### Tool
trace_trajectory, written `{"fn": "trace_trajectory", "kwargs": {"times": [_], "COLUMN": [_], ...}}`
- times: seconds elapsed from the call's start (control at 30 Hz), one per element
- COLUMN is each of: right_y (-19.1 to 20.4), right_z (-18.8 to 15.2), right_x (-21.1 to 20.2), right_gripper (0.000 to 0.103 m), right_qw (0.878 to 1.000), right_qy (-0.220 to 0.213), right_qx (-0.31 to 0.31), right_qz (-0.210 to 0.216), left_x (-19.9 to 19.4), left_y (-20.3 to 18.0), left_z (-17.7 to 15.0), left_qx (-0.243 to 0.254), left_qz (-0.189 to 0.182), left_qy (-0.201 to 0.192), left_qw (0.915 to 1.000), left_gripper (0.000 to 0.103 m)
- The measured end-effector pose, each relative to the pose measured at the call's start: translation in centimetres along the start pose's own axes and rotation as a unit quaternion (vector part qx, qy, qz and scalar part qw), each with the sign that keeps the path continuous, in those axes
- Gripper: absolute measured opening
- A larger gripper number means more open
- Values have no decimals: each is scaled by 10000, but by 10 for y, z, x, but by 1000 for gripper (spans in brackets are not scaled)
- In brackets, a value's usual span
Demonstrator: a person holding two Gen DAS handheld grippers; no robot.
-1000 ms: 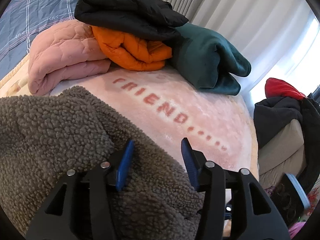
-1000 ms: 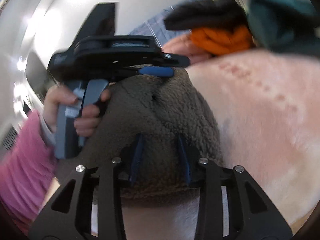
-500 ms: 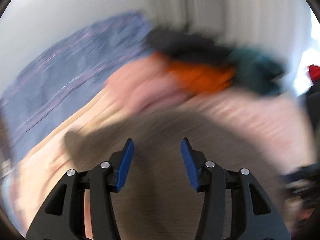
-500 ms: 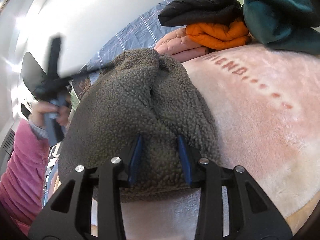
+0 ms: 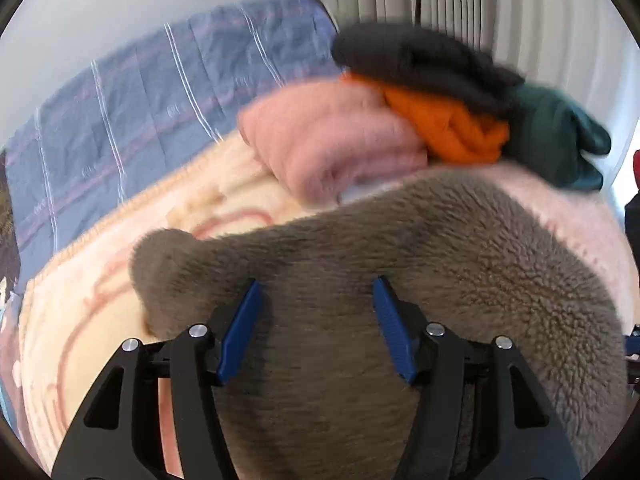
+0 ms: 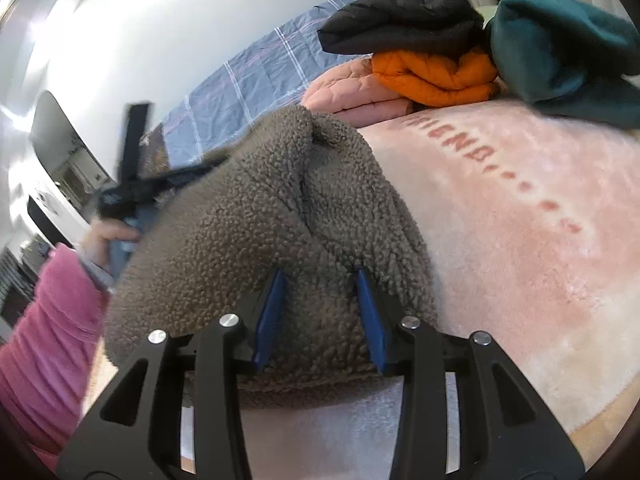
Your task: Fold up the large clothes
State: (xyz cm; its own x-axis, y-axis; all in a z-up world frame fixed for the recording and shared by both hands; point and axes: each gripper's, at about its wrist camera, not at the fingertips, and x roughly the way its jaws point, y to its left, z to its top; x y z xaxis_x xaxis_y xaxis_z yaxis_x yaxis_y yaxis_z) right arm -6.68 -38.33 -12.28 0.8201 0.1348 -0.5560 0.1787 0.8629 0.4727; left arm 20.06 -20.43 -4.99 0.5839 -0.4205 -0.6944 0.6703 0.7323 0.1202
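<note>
A grey-brown fleece garment (image 5: 420,264) lies bunched on a pink blanket (image 6: 520,220) on the bed. My left gripper (image 5: 316,292) is open, its blue fingers spread wide just over the fleece, with nothing between them. It also shows blurred at the left of the right wrist view (image 6: 132,192), at the fleece's left edge. My right gripper (image 6: 320,280) stands part open with a thick bunch of the fleece (image 6: 280,208) between its fingers at the garment's near edge. Whether the pads press it is not clear.
A stack of folded clothes sits at the back of the bed: pink quilted (image 5: 340,140), orange (image 5: 448,128), black (image 5: 420,60) and dark green (image 5: 560,140). A blue plaid quilt (image 5: 140,112) lies at the left. Curtains (image 5: 500,0) hang behind.
My left gripper has swung from the fleece's right side over to its left edge, still open. My right gripper has stayed in place on the near edge.
</note>
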Motion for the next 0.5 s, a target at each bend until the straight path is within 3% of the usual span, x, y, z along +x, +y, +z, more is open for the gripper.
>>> {"fn": "trace_trajectory", "kwargs": {"times": [0.03,0.07,0.13,0.2,0.3,0.4,0.5], "right_y": [1,1,-6,-17,-6,3,-2], "right_z": [-1,-1,0,2,1,1,2], "right_x": [-1,-1,1,4,3,5,6], "right_gripper": [46,60,69,69,69,69,69], "right_qw": [10000,9998,9996,9988,9997,9992,9995], "right_qy": [1,11,109,219,144,25,77], "right_qx": [-38,-41,145,434,196,23,74], "right_qz": [-86,-178,-214,69,-62,-387,-281], "left_x": [-4,-7,0,16,53,70,66], "left_y": [7,16,39,57,65,60,56], "left_z": [2,5,5,-2,-24,-31,-27], "left_qx": [-10,-45,-192,-376,-937,-1332,-1137], "left_qz": [197,450,751,678,400,470,601], "left_qy": [-76,-123,62,292,642,538,604], "left_qw": [9998,9989,9970,9966,9927,9885,9899], "left_gripper": [62,62,62,80,81,81,81]}}
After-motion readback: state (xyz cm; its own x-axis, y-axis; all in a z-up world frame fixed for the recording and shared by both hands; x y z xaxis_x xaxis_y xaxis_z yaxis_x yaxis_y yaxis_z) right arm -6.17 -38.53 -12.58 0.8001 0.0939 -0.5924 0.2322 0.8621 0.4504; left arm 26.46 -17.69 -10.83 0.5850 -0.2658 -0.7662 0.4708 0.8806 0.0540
